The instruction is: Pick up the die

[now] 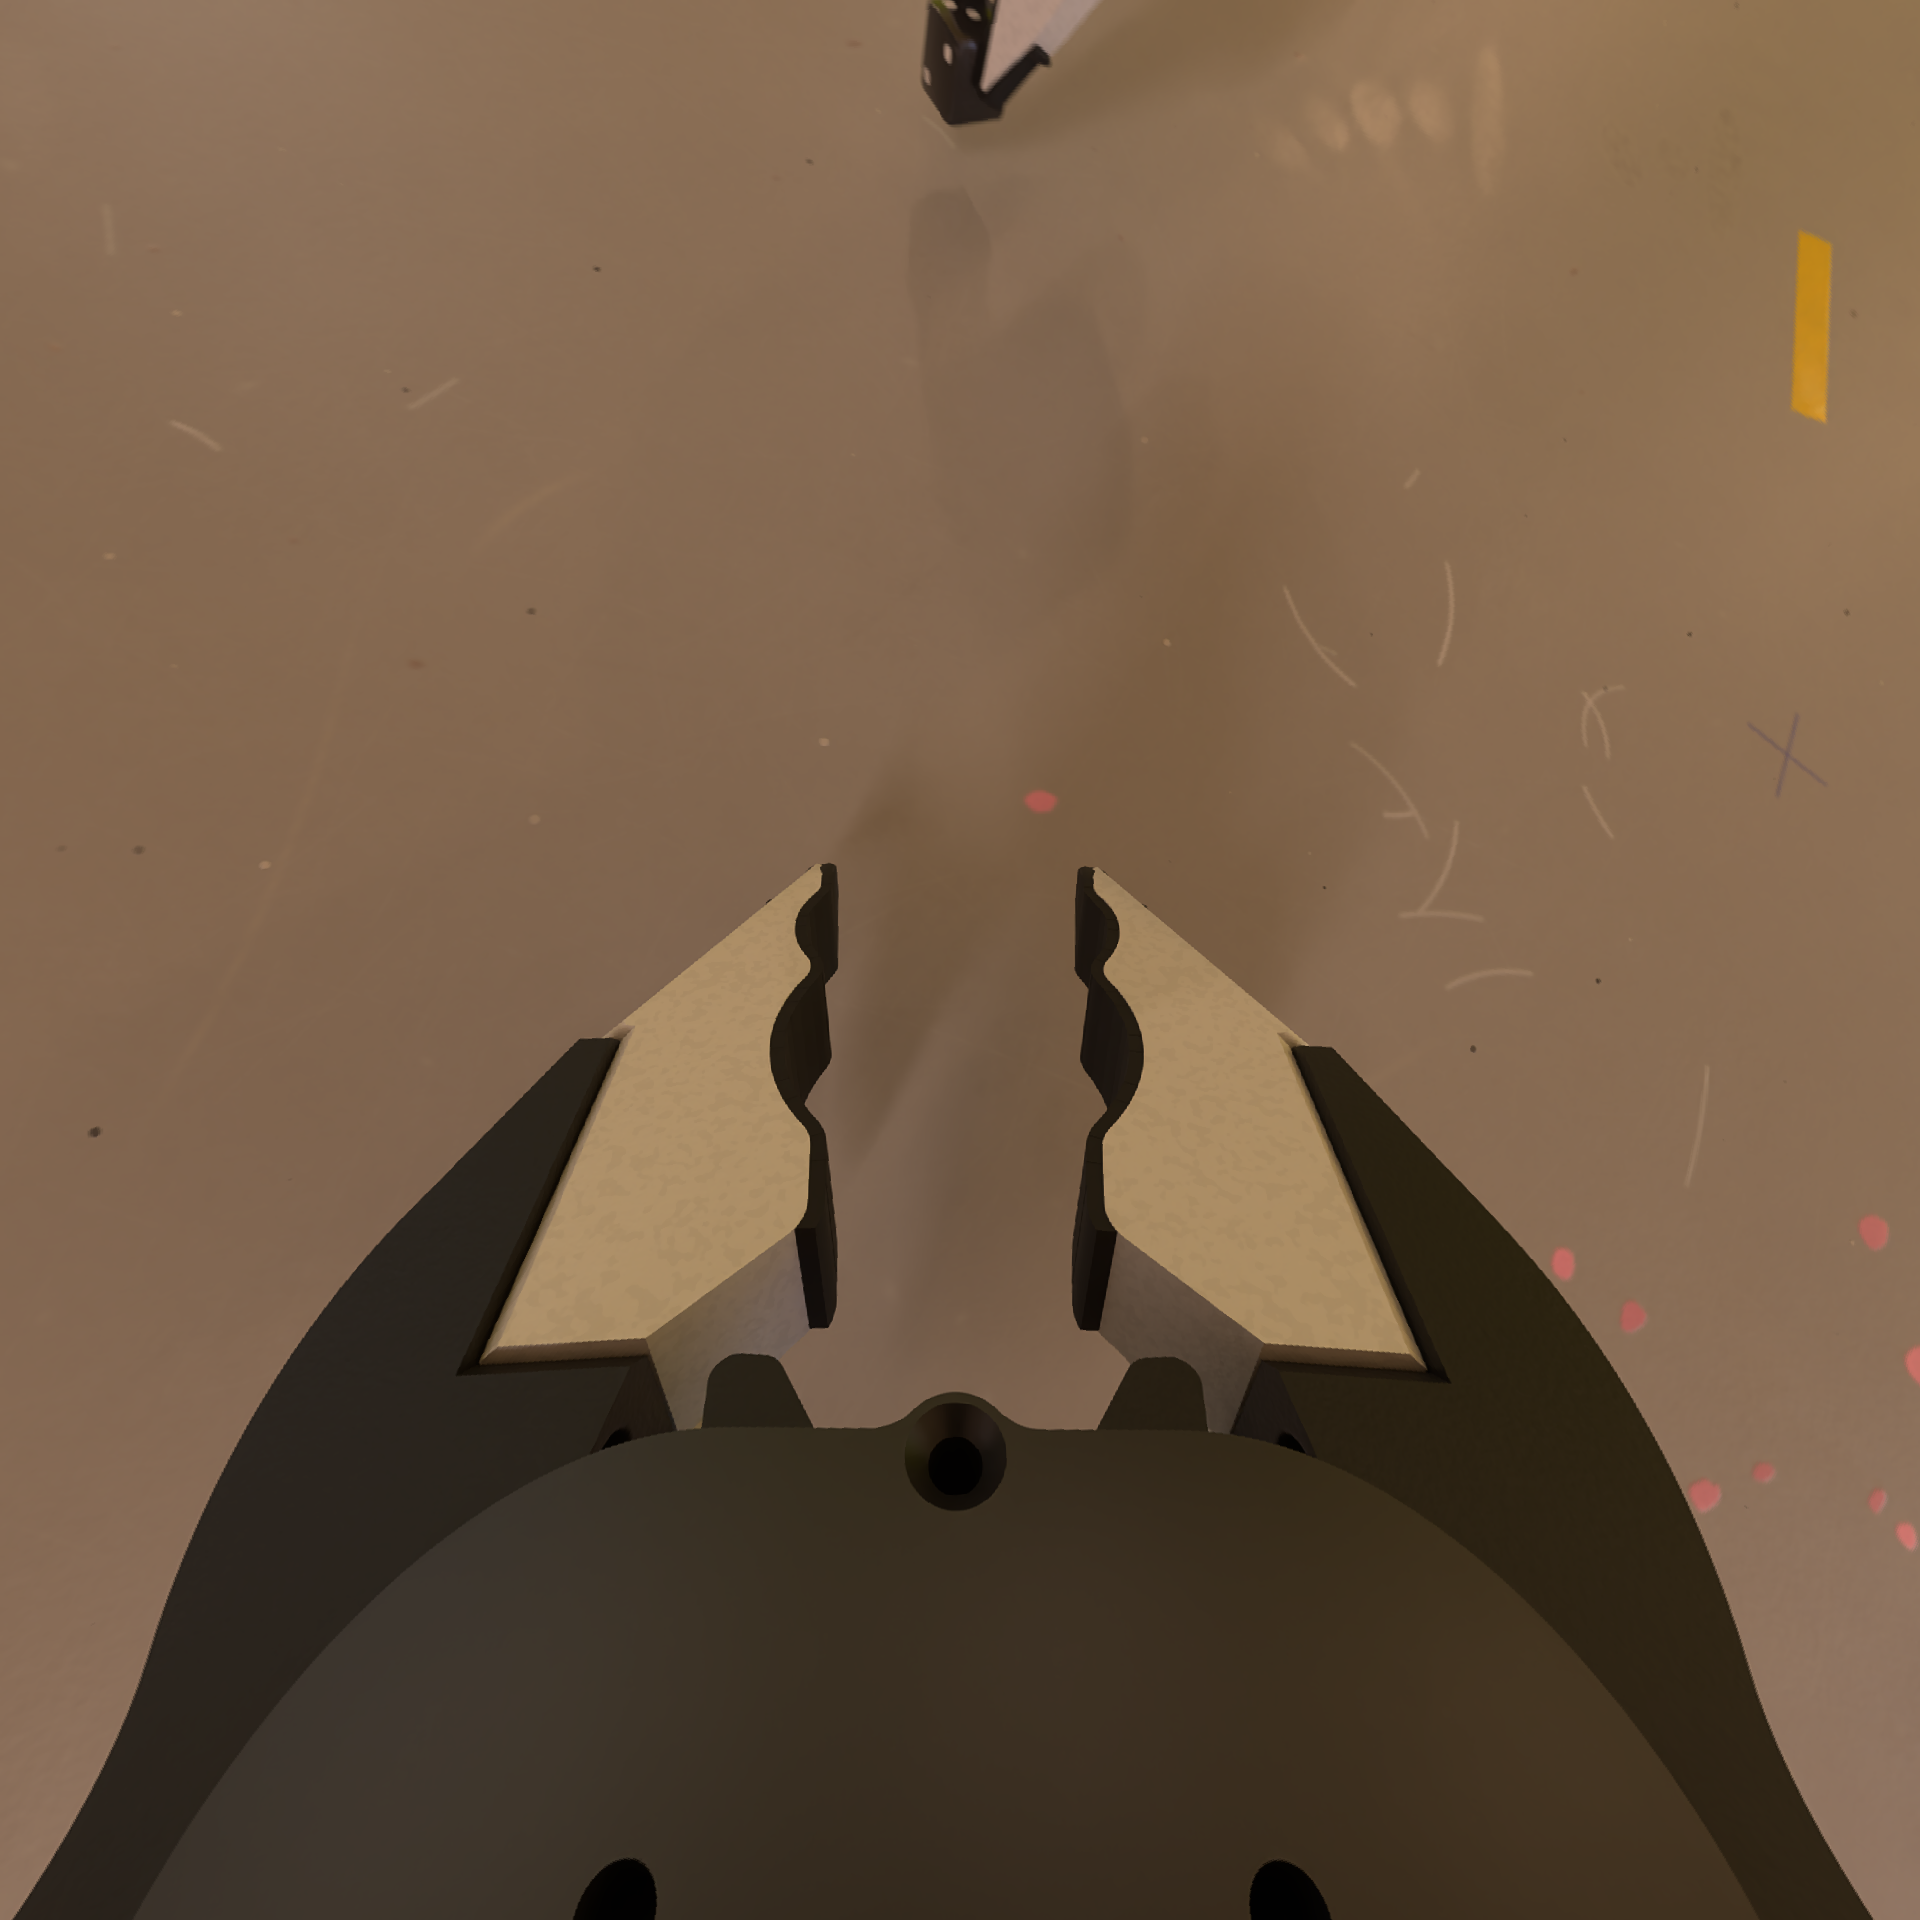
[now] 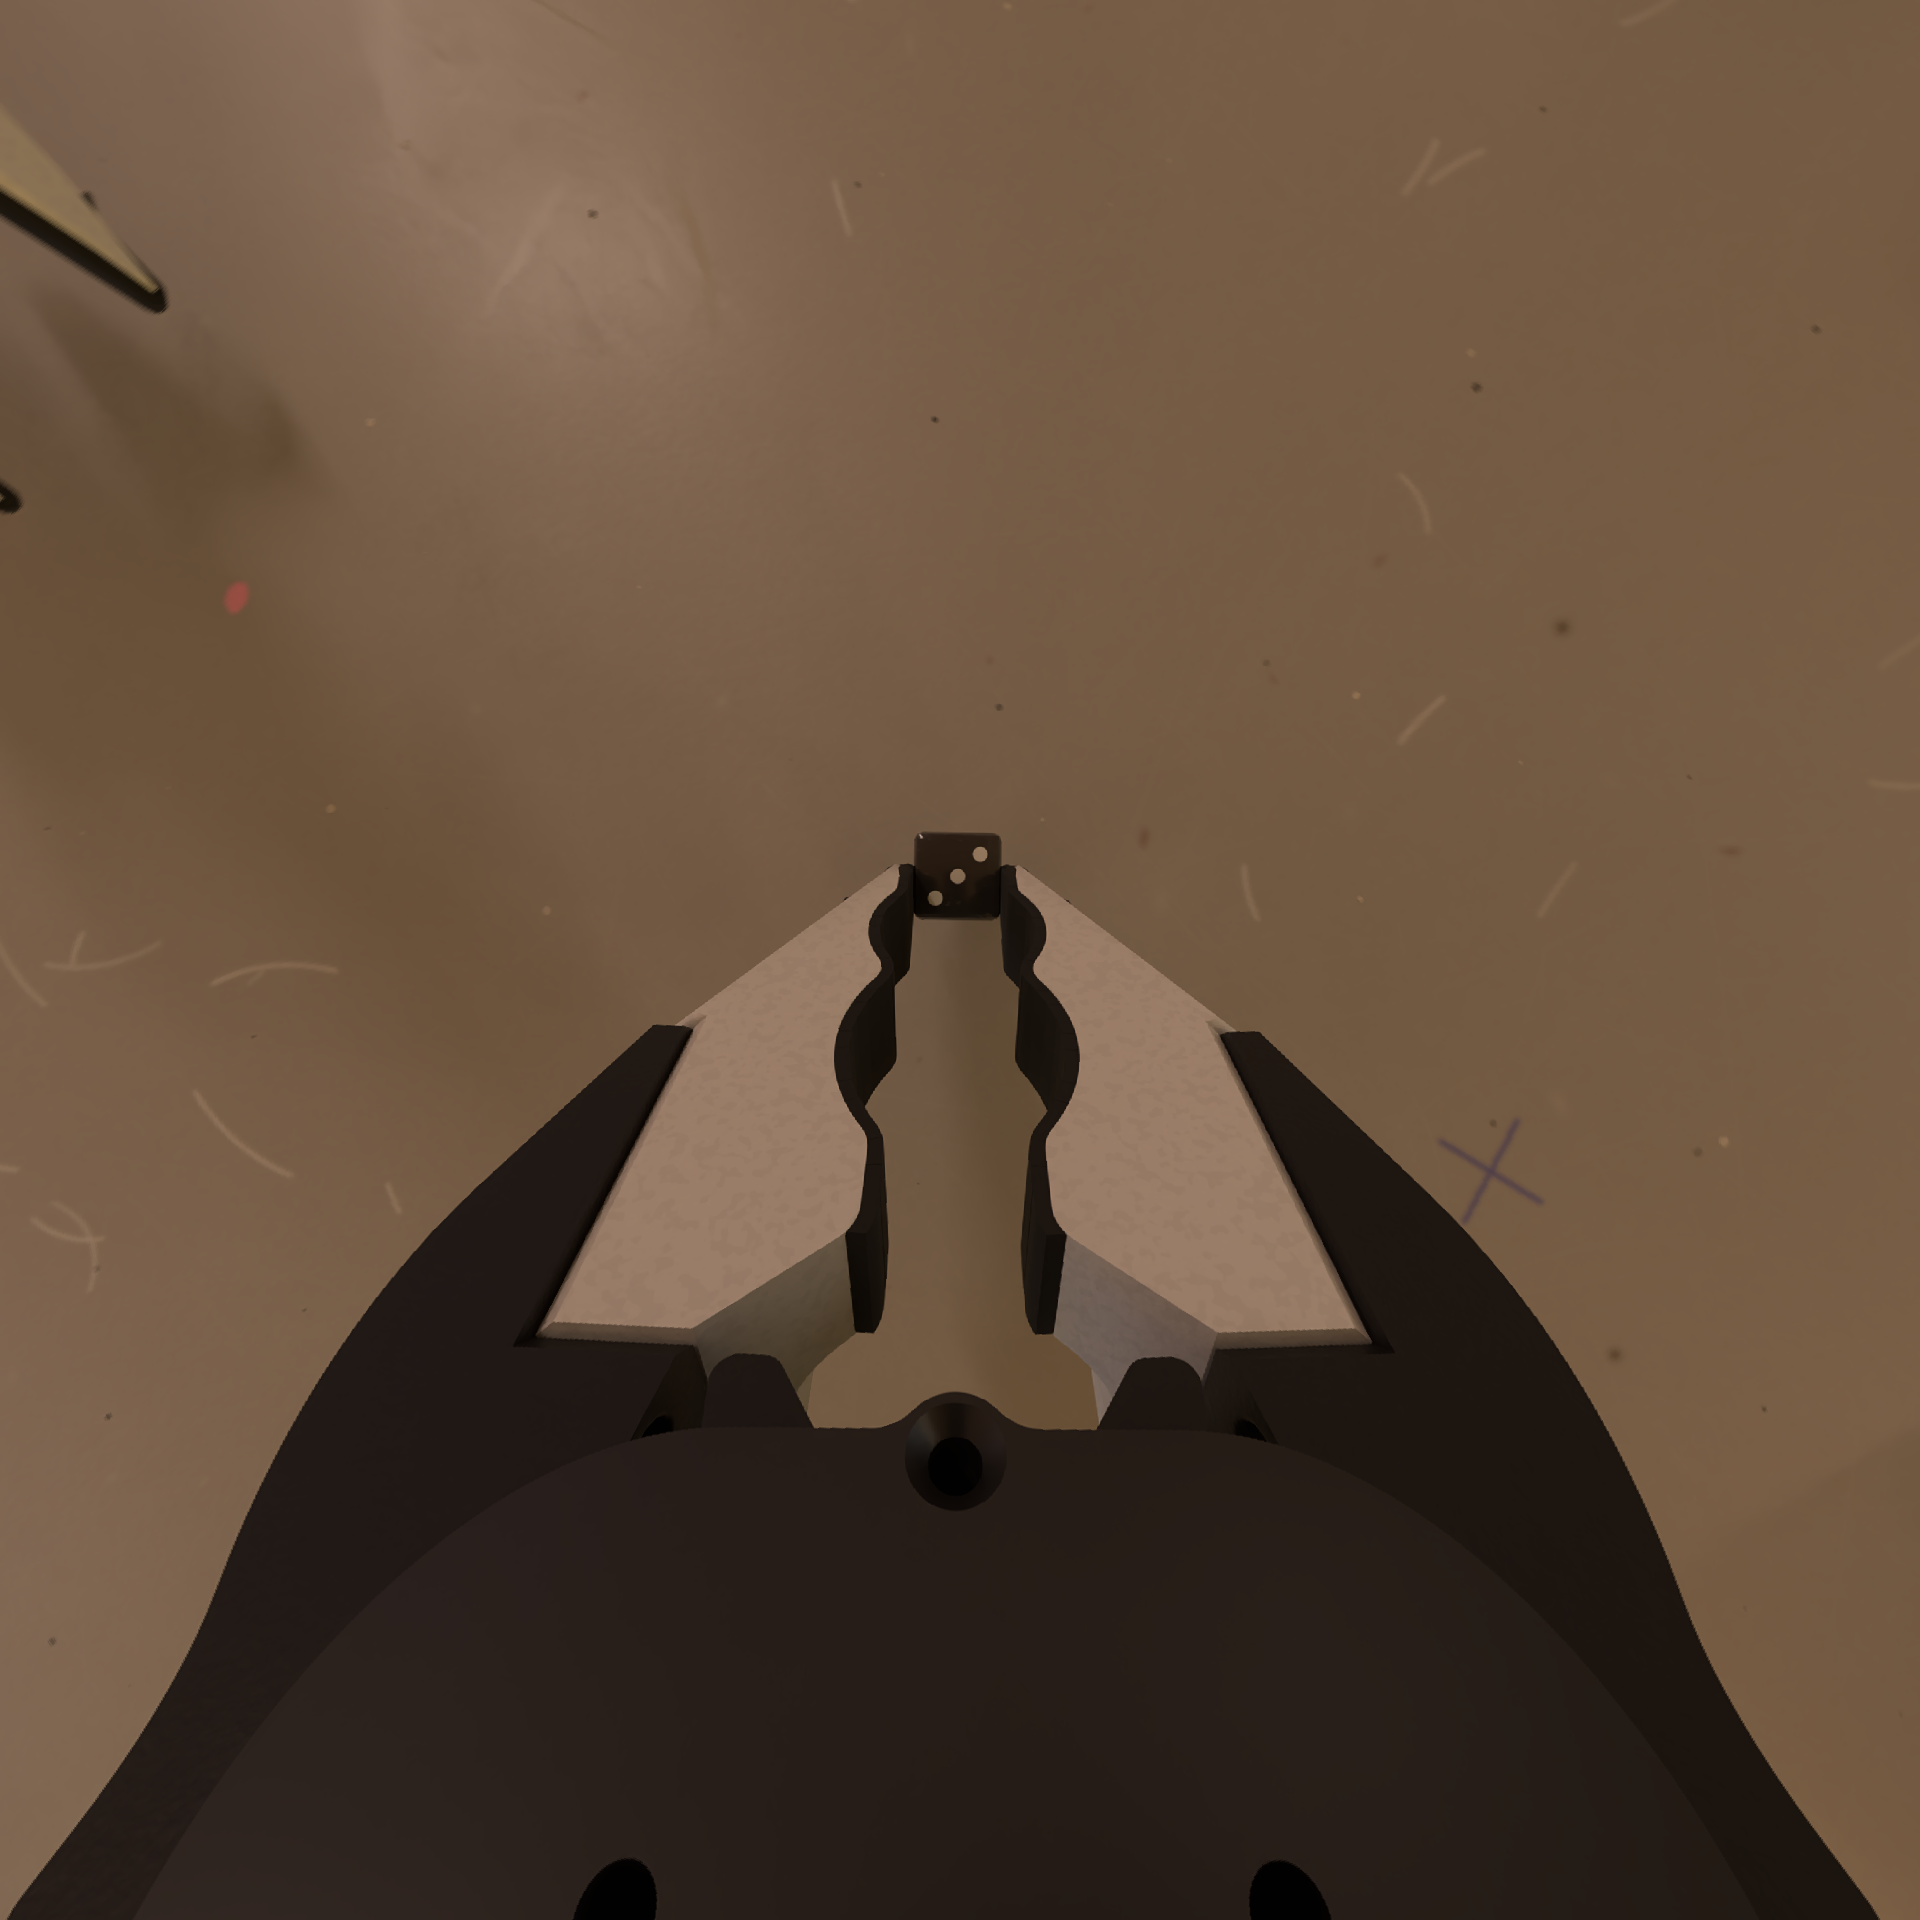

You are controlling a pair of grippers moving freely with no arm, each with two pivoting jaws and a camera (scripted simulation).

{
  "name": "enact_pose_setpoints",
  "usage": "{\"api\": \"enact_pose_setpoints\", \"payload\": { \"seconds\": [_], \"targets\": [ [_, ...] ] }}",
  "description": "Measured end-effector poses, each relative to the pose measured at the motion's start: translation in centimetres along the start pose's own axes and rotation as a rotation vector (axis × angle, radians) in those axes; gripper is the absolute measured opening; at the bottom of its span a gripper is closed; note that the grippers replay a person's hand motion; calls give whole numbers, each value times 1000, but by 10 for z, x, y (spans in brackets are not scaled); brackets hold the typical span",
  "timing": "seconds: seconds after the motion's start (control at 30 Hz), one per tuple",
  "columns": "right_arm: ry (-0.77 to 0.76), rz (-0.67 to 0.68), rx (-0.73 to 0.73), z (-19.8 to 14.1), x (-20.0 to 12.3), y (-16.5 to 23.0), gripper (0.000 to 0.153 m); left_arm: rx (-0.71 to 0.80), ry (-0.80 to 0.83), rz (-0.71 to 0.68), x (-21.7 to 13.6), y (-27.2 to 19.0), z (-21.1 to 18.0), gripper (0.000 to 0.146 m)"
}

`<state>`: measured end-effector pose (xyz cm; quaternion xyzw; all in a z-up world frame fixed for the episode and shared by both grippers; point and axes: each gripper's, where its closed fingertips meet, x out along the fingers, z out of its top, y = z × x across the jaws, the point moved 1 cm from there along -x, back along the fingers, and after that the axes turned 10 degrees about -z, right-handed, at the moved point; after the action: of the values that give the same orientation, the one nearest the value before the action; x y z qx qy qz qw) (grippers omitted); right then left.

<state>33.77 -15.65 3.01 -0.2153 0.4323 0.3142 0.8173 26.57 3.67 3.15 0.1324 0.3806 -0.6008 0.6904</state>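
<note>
The die [image 2: 957,873] is small and black with white pips, three of them on the face towards me. My right gripper [image 2: 957,885] is shut on it, the die pinched between the fingertips above the brown table [image 2: 1247,416]. In the left wrist view the die [image 1: 948,52] shows at the top edge, held by the right gripper's fingers [image 1: 1029,31], with a faint reflection on the table below it. My left gripper [image 1: 956,873] is open and empty, apart from the die and nearer to me. One of its fingers [image 2: 94,249] shows at the left edge of the right wrist view.
The table top is scratched and speckled. A yellow strip [image 1: 1812,327] lies at the right. Pink spots [image 1: 1040,802] sit just ahead of the left gripper and at the lower right. A thin crossed mark [image 2: 1491,1169] is on the table right of the right gripper.
</note>
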Motion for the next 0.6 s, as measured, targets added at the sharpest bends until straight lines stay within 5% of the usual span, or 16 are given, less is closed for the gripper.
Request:
{"api": "enact_pose_setpoints", "payload": {
  "seconds": [0.33,0.6],
  "targets": [
    [-45,-65,93,3,-2,-16,16,-10,-6,-44,7,-18,0,45],
    [-116,3,211,15,-20,11,16,-28,-27,-12,-3,-16,1,49]
  ]
}}
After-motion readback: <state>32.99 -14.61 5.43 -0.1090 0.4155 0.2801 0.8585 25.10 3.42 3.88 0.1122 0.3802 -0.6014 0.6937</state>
